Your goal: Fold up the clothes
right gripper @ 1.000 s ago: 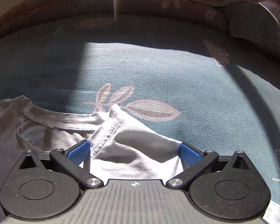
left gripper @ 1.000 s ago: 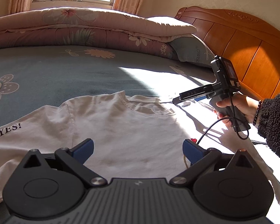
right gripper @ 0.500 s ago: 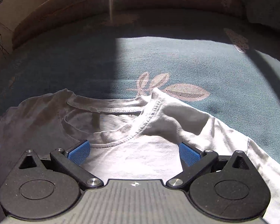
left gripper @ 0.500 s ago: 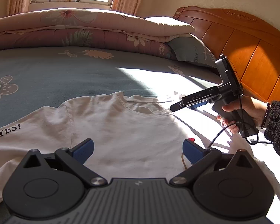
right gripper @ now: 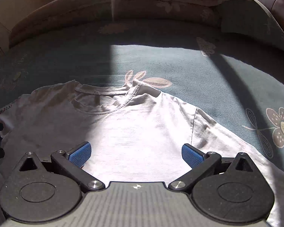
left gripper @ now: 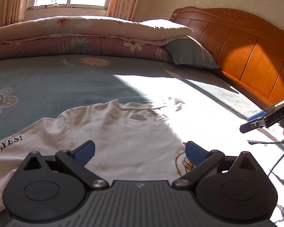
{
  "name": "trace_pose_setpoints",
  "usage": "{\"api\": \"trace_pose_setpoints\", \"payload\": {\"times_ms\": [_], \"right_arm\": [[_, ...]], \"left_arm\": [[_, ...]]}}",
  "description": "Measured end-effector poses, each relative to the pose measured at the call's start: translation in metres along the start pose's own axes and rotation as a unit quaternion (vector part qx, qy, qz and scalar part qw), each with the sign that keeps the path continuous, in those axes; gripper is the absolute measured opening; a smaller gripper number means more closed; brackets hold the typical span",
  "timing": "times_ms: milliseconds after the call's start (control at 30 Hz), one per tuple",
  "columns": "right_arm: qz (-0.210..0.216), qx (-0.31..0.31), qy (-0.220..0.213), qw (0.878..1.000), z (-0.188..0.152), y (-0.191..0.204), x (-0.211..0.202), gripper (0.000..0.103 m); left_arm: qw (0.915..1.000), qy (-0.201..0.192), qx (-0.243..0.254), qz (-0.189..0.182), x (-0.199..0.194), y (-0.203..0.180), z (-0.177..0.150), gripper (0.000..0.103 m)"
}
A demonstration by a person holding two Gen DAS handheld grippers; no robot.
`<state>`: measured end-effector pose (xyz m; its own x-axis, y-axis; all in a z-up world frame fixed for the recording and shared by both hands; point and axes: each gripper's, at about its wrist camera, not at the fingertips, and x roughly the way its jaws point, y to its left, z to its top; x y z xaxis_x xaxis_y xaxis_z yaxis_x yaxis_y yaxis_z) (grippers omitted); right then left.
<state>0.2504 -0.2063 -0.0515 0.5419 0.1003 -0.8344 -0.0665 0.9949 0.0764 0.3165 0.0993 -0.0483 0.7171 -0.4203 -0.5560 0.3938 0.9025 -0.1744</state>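
A white T-shirt lies spread flat on the blue flowered bedsheet, collar toward the pillows, with black lettering on its left sleeve. My left gripper hovers open over the shirt's chest, nothing between its blue pads. In the right wrist view the same T-shirt lies below my right gripper, which is open and empty above the chest, right sleeve stretching off to the right. The right gripper also shows at the left wrist view's right edge, clear of the shirt.
A folded floral quilt and a pillow are stacked at the far end of the bed. The orange wooden headboard runs along the right. Bare bedsheet stretches beyond the collar. A cable trails at right.
The right gripper has drawn back from the collar area toward the right and away from the shirt's shoulder; more of the shirt now shows below it. The left gripper stayed nearly still.
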Motion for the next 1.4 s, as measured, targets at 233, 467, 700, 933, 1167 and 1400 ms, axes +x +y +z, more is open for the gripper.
{"api": "trace_pose_setpoints", "payload": {"times_ms": [233, 467, 700, 933, 1167, 1400], "right_arm": [[-0.003, -0.034, -0.002, 0.999, -0.140, 0.022, -0.045, 0.103], [0.045, 0.000, -0.064, 0.997, -0.190, 0.030, -0.025, 0.103], [0.026, -0.045, -0.107, 0.993, -0.208, 0.036, -0.024, 0.103], [0.039, -0.071, -0.149, 0.985, -0.223, 0.033, -0.025, 0.103], [0.036, -0.078, -0.158, 0.984, -0.224, 0.036, -0.024, 0.103], [0.034, -0.077, -0.161, 0.983, -0.226, 0.036, -0.024, 0.103]], "left_arm": [[0.9945, 0.076, 0.071, -0.017, -0.024, -0.065, -0.014, 0.101], [0.9870, 0.151, 0.039, -0.037, -0.035, -0.105, -0.075, 0.101], [0.9892, 0.139, 0.047, -0.013, -0.040, -0.115, -0.112, 0.102], [0.9799, 0.172, 0.086, 0.054, -0.065, -0.133, -0.132, 0.102], [0.9792, 0.185, 0.049, 0.068, -0.073, -0.136, -0.116, 0.102], [0.9850, 0.162, 0.041, 0.043, -0.019, -0.159, -0.073, 0.102]]}}
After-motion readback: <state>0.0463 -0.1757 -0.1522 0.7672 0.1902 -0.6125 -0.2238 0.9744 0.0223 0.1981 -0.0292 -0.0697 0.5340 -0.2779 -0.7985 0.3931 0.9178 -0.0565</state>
